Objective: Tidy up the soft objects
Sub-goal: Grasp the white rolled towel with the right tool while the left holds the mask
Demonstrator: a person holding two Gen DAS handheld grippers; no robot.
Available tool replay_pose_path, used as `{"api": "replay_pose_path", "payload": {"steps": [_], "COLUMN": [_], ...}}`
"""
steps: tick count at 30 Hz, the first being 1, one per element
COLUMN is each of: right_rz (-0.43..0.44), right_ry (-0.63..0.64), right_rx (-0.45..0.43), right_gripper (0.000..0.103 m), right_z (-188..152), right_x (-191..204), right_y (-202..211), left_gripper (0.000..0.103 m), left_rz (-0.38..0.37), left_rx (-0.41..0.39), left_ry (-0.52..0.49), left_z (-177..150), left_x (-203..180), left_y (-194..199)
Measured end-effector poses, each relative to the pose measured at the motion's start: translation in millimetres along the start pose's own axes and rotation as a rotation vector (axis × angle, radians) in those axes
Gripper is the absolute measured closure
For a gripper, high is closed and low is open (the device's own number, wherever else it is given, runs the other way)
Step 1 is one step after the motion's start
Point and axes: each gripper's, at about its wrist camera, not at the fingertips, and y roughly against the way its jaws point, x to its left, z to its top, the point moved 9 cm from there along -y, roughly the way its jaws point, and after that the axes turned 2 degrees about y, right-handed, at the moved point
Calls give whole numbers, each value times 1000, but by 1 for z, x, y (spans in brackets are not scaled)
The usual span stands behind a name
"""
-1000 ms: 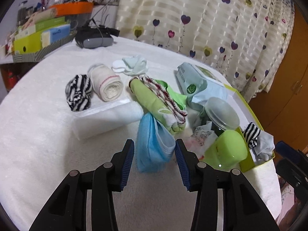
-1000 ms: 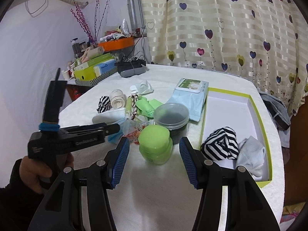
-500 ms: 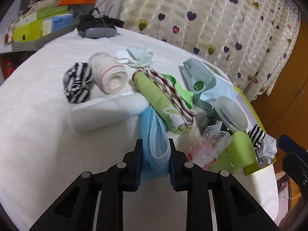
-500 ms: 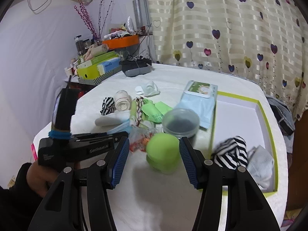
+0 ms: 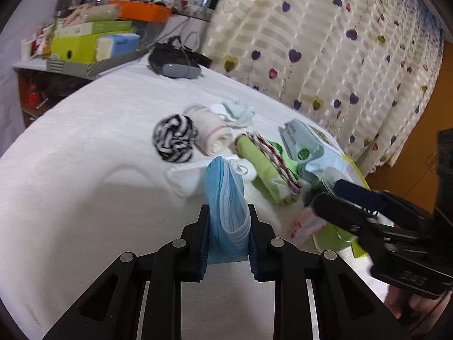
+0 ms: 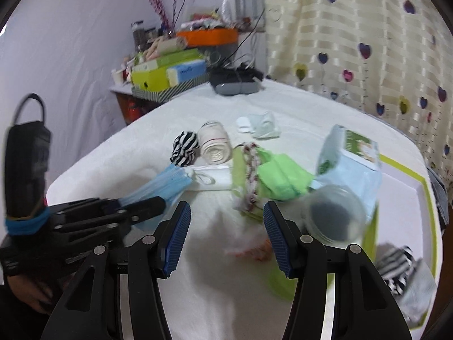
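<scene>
Left wrist view: your left gripper [image 5: 228, 233] pinches the blue mask [image 5: 226, 198], apparently just above the cloth [image 5: 70, 192]; the right gripper [image 6: 225, 235] gapes empty. The mask's dangling loop may snag the green roll [image 5: 263, 170] beside it.

A white cloth-covered table [image 5: 70, 175] is carrying everything. Lying on it toward the far side: a black-and-white striped roll [image 5: 174, 140], touching a cream rolled cloth [image 5: 211, 133], and a pale crumpled piece with white pads [image 5: 237, 112] just behind. Nearer, a flat white folded cloth [image 5: 184, 178] is lying beside a green bundle with a red-white braided cord [image 5: 269, 170]. A pale blue wipes pack [image 6: 351, 164] is resting next to a clear jar [image 6: 331, 215]. A green-edged shallow box [image 6: 410, 195] is sitting at the right edge. A grey-black device [image 5: 175, 66] is lying at the far end. A small crinkled wrapper [image 5: 304, 225] is sitting near the front; details blurred.
</scene>
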Motion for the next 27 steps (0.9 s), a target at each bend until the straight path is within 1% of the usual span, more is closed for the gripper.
{"api": "replay_pose_path", "payload": {"steps": [3, 8, 11, 15, 19, 21, 24, 27], "right_rz": [32, 74, 74, 42, -52, -83, -120, -149], "right_ry": [19, 65, 123, 227, 387, 446, 498, 549], "right_rx": [19, 41, 52, 96, 152, 176, 196, 235], "right_gripper": [48, 48, 48, 48, 48, 48, 48, 48], "right_z": [5, 14, 20, 19, 11, 7, 7, 3], "right_x": [11, 32, 44, 55, 61, 61, 63, 63], "right_y": [-16, -37, -51, -66, -82, -90, -100, -113], "left_gripper": [81, 81, 81, 81, 81, 81, 81, 81], "left_rz": [7, 41, 59, 66, 62, 57, 53, 55], "left_rx": [-24, -68, -80, -88, -89, -86, -78, -75], "left_ry": [19, 65, 88, 103, 112, 116, 122, 124], "left_z": [4, 14, 17, 21, 22, 21, 20, 19], "left_x": [13, 43, 59, 70, 75, 75, 77, 79], "left_y": [10, 25, 29, 33, 32, 31, 28, 27]}}
